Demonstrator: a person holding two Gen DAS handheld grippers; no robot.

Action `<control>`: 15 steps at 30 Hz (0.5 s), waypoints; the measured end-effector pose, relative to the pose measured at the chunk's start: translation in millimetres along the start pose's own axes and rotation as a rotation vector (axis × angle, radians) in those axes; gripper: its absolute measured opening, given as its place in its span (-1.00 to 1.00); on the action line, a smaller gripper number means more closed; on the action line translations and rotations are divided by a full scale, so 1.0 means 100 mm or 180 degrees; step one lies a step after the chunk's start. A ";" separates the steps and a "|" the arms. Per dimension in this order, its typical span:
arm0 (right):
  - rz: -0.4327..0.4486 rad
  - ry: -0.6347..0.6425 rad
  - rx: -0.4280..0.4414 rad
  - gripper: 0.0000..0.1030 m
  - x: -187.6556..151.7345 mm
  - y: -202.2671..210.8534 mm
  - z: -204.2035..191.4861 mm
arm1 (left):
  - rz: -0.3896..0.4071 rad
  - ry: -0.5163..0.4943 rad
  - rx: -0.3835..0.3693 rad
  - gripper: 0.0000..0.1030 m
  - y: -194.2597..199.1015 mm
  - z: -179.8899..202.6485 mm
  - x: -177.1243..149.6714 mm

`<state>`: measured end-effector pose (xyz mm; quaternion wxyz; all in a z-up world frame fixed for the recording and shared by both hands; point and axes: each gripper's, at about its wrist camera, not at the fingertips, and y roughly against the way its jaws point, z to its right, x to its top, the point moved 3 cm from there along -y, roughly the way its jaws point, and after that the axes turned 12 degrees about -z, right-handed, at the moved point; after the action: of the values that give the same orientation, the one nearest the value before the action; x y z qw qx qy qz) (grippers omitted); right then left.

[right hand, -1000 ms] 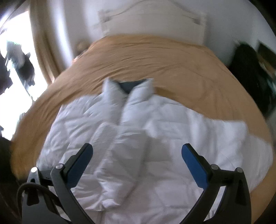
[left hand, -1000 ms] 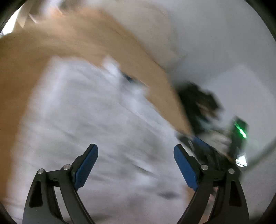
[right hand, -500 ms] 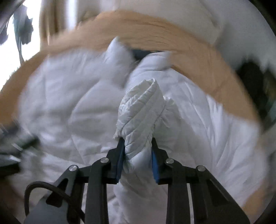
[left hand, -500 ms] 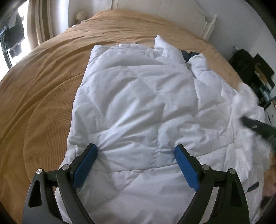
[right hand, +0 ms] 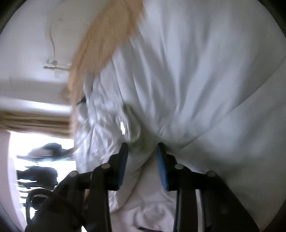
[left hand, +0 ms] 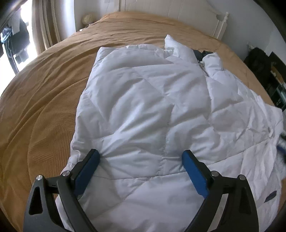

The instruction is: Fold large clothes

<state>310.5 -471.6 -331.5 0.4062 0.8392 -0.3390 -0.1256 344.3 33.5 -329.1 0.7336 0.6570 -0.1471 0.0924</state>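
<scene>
Bed [left hand: 44, 92] with tan cover fills my left view; headboard [left hand: 187, 16] at far end. White puffer jacket [left hand: 143, 107] lies flat on it, collar [left hand: 180, 48] toward the headboard, zipper front up. My left gripper [left hand: 141, 160] sits over the hem end, jaws spread wide, tips denting the fabric, nothing pinched. My right gripper [right hand: 142, 149] view is smeared (motion blur): jaws have just been opening a little, a bunch of jacket [right hand: 196, 71] fabric between them, pads pressing it.
</scene>
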 end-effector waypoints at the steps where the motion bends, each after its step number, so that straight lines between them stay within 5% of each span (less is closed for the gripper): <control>1: 0.0170 0.0189 -0.0240 0.06 -0.05 0.10 -0.14 | -0.0001 -0.0002 0.0011 0.84 0.00 0.01 0.00; 4: 0.0570 0.1083 -0.0883 0.06 -0.26 0.23 -0.75 | 0.0001 -0.0006 0.0016 0.84 0.00 0.02 0.00; 8: 0.0393 0.1847 -0.0816 -0.04 -0.54 -0.22 -1.25 | 0.0011 -0.0010 0.0026 0.84 0.01 0.02 -0.01; 15: -0.0067 0.1996 -0.1474 -0.21 -0.61 -0.90 -0.81 | 0.0005 -0.0101 0.0043 0.88 0.00 0.07 -0.01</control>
<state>346.9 -342.3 -352.4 0.6675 0.7264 -0.1524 0.0597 343.0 26.9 -328.9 0.7266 0.6632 -0.1587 0.0836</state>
